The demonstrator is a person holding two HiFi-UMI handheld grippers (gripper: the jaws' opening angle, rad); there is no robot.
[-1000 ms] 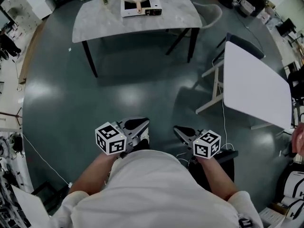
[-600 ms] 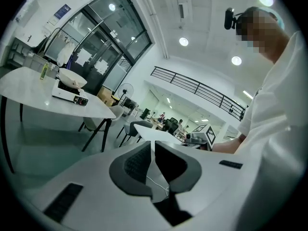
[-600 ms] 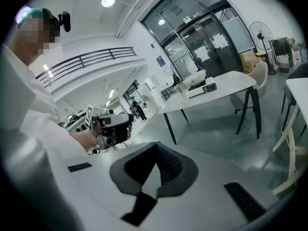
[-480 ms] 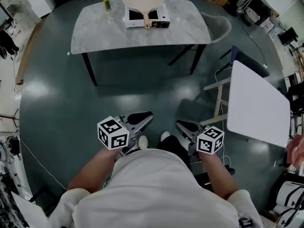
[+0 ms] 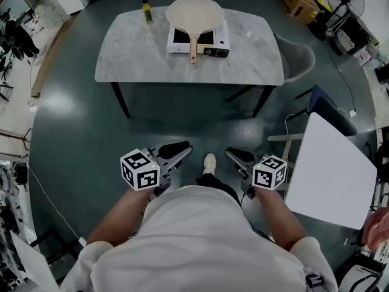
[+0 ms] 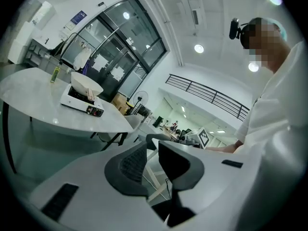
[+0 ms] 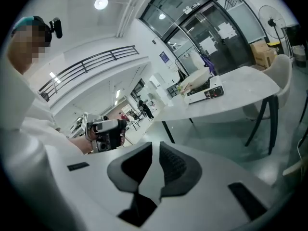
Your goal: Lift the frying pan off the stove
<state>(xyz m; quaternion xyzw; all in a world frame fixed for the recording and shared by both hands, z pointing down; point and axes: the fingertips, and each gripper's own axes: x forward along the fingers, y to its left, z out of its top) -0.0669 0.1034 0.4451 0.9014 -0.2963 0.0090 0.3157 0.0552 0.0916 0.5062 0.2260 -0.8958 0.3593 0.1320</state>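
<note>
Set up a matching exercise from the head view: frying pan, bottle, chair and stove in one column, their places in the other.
Things: 1 frying pan; 2 bottle; 3 chair; 4 stove.
Places: A on the floor at the table's right end; B on the table, under the pan; C on top of the stove; D on the table, left of the pan.
Pairs: 1-C; 2-D; 3-A; 4-B.

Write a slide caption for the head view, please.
Left gripper and right gripper, empty jaws opening, held before a table with frying pan on stove.
</note>
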